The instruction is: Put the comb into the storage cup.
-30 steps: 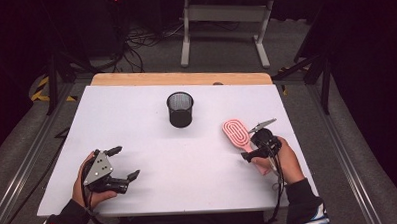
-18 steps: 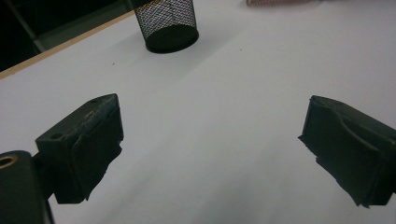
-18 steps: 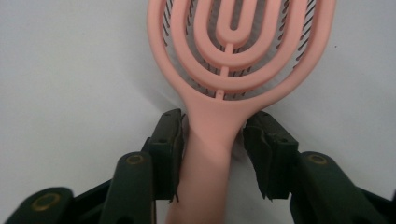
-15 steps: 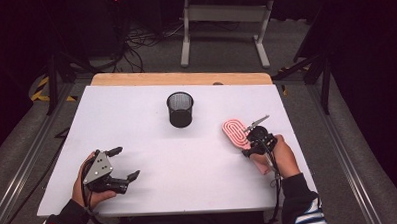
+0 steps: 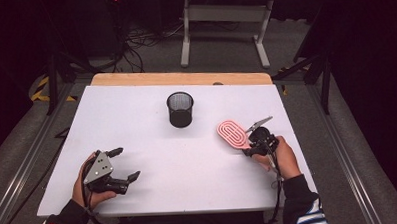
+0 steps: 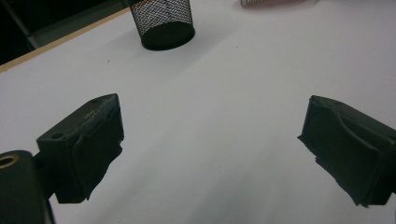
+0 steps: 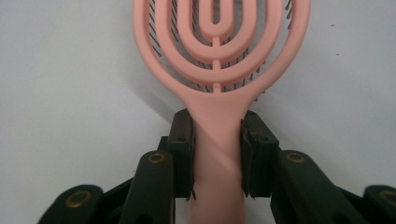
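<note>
Right tool [image 7: 216,158] is clamped on the neck of a pink brush [image 7: 219,60], its two pads pressing the handle from either side just below the looped head. In the high view the brush [image 5: 233,133] lies on the white tabletop [image 5: 152,128], right of the mesh cup [image 5: 180,109] and well apart from it, with the right tool [image 5: 252,143] at its handle end. Left tool [image 5: 123,164] rests near the front left of the tabletop, jaws spread wide with nothing between them; its own view shows both pads [image 6: 93,135] over bare surface, the cup [image 6: 163,23] farther off.

Judging from this, the likely aim is to lift the brush and stand it in the cup. The grip sits on a smooth, tapering neck, so the brush could slide along the pads or swing head-down once it leaves the surface. The head looks wide against the cup's mouth, so a tilted approach could catch the rim and tip the light cup over, since the left tool is nowhere near to steady it.

The handle's end is cut off at the bottom of the right gripper view, and the hand covers it from above. Bristles are seen dimly through the loops, so the brush seems to lie bristle-side down.
</note>
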